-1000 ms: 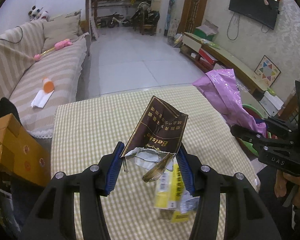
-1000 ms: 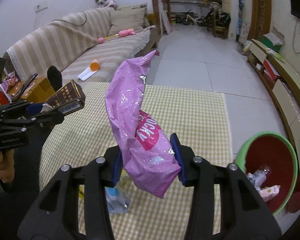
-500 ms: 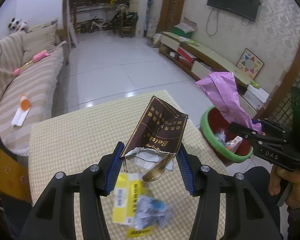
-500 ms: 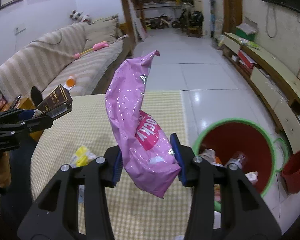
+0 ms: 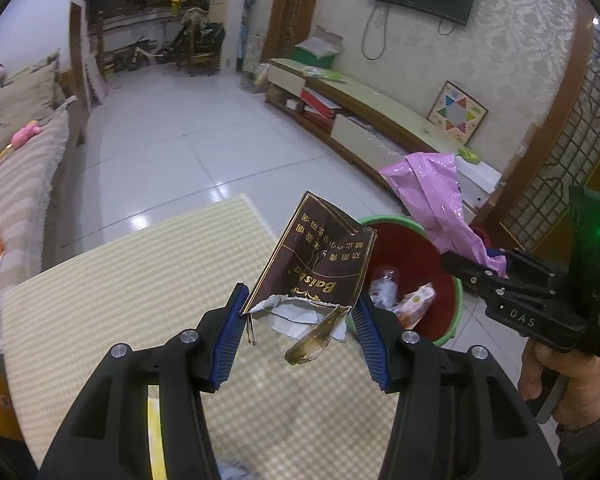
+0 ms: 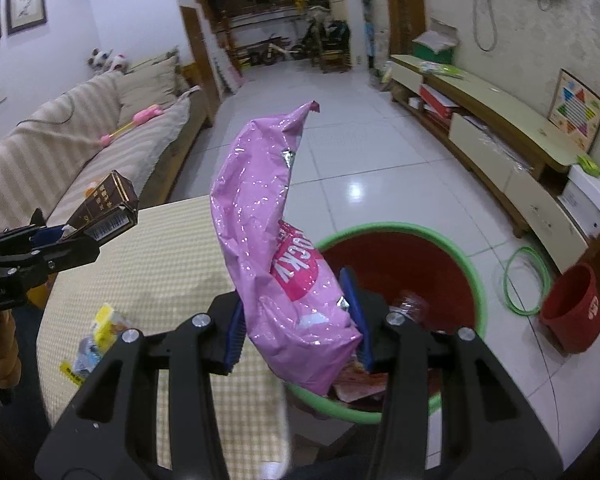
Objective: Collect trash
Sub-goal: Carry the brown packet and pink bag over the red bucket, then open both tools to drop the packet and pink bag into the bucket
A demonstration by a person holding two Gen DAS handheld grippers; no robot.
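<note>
A green-rimmed red bin [image 6: 404, 276] stands just beside the checked desk [image 6: 160, 264]. Above the bin, the right gripper [image 6: 298, 320] clamps a pink bag [image 6: 268, 240]. Near the bin's desk side, the left gripper [image 5: 300, 332] pinches a torn brown packet [image 5: 320, 264].

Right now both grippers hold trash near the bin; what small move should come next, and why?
Probably carry the right gripper a little further forward over the bin, then open it. It is shut on the pink bag, whose lower end already hangs above the green rim, beside the table. The left gripper, shut on the brown packet, is still over the table, so it could follow.
</note>
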